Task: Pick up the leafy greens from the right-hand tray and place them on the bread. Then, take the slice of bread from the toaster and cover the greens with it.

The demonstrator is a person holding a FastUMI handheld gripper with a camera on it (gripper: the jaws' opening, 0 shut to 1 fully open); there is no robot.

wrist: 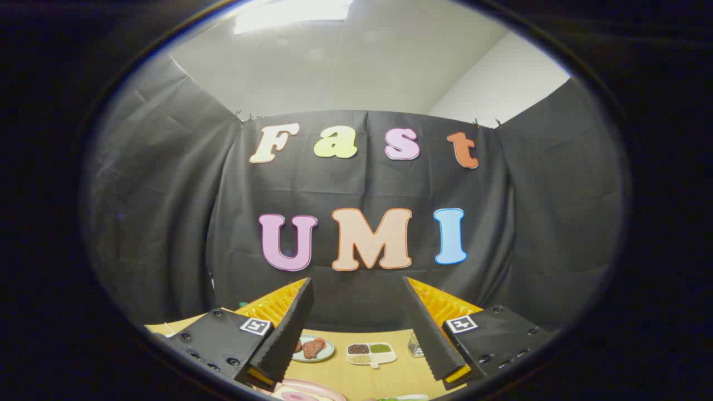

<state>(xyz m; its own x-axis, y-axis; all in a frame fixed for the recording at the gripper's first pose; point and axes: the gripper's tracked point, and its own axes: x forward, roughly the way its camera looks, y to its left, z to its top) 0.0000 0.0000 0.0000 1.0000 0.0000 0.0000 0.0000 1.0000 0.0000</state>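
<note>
Wooden table lies low ahead of us, our tongs spread wide and empty above it. A meat plate and seed dish sit between the fingers; a green scrap, perhaps the greens, lies nearest, below us.

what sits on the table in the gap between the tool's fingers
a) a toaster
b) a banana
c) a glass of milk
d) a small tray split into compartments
d: the compartment tray lies on the table beyond the open tool, seen in the gap between its fingers, with a plate beside it.
</note>
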